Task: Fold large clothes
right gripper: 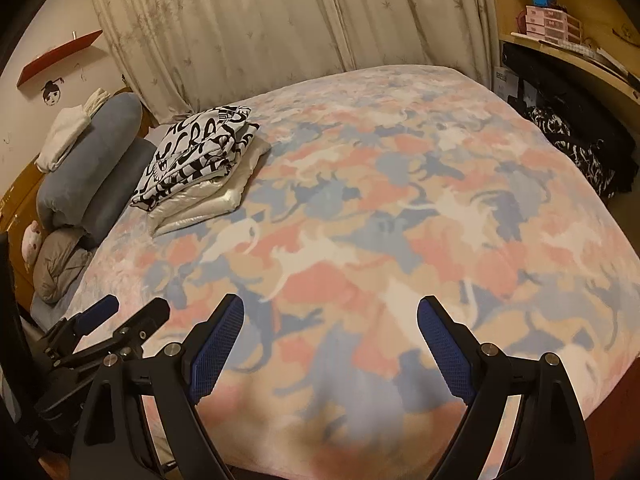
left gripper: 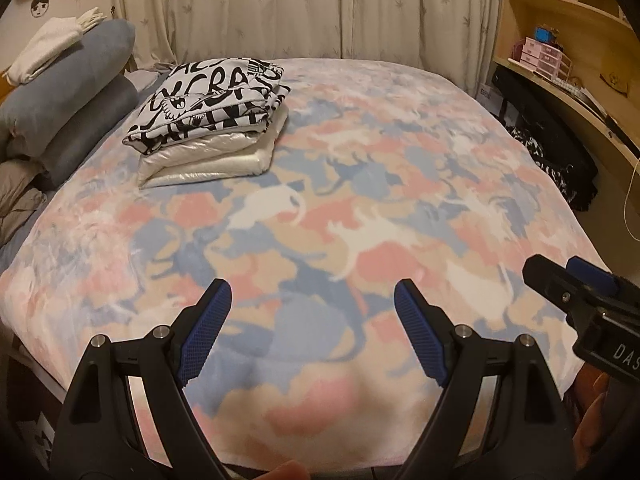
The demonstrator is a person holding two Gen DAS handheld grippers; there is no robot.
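Two folded garments (left gripper: 208, 120) sit stacked far ahead-left of my left hand-held gripper (left gripper: 310, 304) and right hand-held gripper (right gripper: 330, 316), both spread and empty, clearing the bed (left gripper: 360, 184) for folding.

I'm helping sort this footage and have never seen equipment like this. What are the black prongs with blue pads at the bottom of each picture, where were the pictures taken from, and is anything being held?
There is no robot here. A person holds a hand tool in each hand, each with two fingers that pinch, and each carries a wide-angle camera looking forward along those fingers. One picture comes from the left gripper, the other from the right gripper; each also catches the other tool at its edge.

Both look down over a bed with a pastel blanket printed with animal shapes. Near the far left lies a stack of folded clothes: a black-and-white printed garment on top of pale ones. Grey-blue pillows sit beside it, curtains hang behind, and shelves stand to the right.

Both sets of jaws stand wide apart with only blanket showing between them, so nothing is held.
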